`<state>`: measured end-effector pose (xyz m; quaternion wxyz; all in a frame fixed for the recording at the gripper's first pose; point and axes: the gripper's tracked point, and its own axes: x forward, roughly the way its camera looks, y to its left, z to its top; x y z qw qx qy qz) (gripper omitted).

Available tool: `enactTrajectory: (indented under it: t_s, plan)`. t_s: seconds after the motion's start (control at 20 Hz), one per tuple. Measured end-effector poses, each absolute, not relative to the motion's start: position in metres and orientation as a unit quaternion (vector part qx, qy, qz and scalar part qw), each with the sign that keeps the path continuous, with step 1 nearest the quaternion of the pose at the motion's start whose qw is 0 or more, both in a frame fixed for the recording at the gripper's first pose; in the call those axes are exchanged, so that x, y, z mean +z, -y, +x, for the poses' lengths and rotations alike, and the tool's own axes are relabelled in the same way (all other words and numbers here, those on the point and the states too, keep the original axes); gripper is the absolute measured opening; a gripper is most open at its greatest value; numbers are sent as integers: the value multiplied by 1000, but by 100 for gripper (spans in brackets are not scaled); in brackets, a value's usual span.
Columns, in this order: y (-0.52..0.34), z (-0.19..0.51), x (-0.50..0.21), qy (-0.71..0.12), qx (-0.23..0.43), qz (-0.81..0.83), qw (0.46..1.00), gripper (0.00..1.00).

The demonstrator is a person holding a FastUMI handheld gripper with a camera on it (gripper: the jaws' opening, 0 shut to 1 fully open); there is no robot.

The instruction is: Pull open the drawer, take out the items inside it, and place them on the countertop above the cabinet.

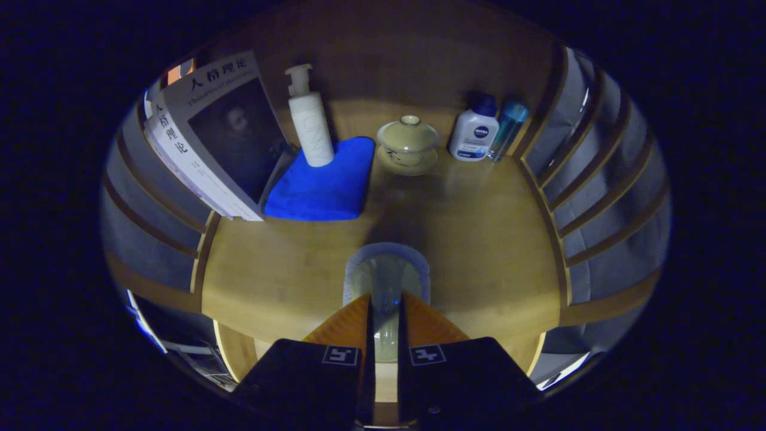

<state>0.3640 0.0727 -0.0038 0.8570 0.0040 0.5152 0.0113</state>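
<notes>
My gripper point(386, 308) is shut on a clear glass cup point(387, 269). Its orange fingers point(344, 323) pinch the cup's near wall, and the round rim stands just ahead of the fingertips. The cup is over the front part of the wooden countertop point(479, 239); I cannot tell whether it touches the wood. Below the counter's front edge, to either side of the fingers, a pale wooden edge point(230, 347) shows, perhaps the drawer; its inside is hidden.
At the back of the countertop a book point(221, 137) leans to the left. Beside it a white pump bottle point(310, 123) stands on a folded blue cloth point(326, 182). A lidded tea bowl point(409, 145), a white bottle point(474, 133) and a blue bottle point(507, 129) follow. Slatted walls point(604, 179) flank both sides.
</notes>
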Motion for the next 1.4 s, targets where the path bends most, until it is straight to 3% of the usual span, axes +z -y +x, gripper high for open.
enactTrajectory:
  t_s: [0.3,0.9,1.4]
  plan:
    - [-65,372,-2,-504,-3,-11,864,24]
    - [-70,345,4,-480,7,15,877,53]
    - [-68,280,5,-450,18,-5,893,53]
